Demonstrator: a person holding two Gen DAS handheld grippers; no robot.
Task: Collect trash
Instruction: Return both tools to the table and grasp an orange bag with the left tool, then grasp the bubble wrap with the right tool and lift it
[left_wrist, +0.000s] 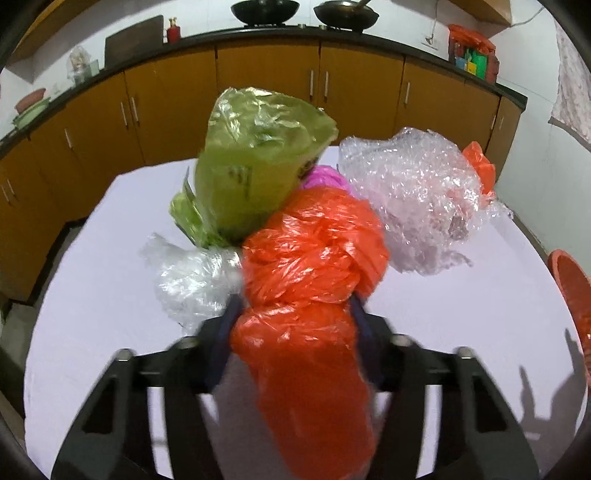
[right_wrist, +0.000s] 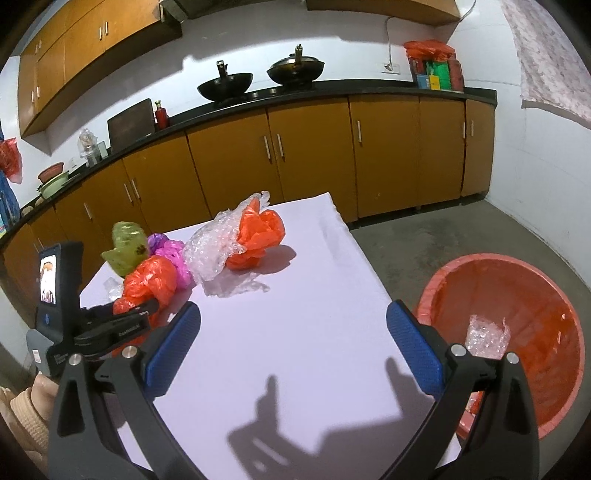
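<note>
1. Kitchen cabinets (right_wrist: 310, 147) back a white table (right_wrist: 280, 332) with trash heaped at its far left.
2. Left gripper (left_wrist: 293, 314): jaws closed onto the orange bag (left_wrist: 314, 266), pinched at its knotted waist. Thin film may slide out of the pads if lifted fast.
3. Touching that bag are a clear bag (left_wrist: 192, 280) and a green bag (left_wrist: 255, 162); either could snag and be dragged off the table edge.
4. Behind sit a pink bag (left_wrist: 323, 177) and bubble wrap (left_wrist: 417, 199), likely to shift if the pile is tugged.
5. Right gripper (right_wrist: 293, 343): jaws wide, holding nothing, above bare table.
6. Beside the table on the floor, the red bin (right_wrist: 517, 332) already holds one clear scrap (right_wrist: 485, 338); a loose bag tail could catch its rim and fall outside.
</note>
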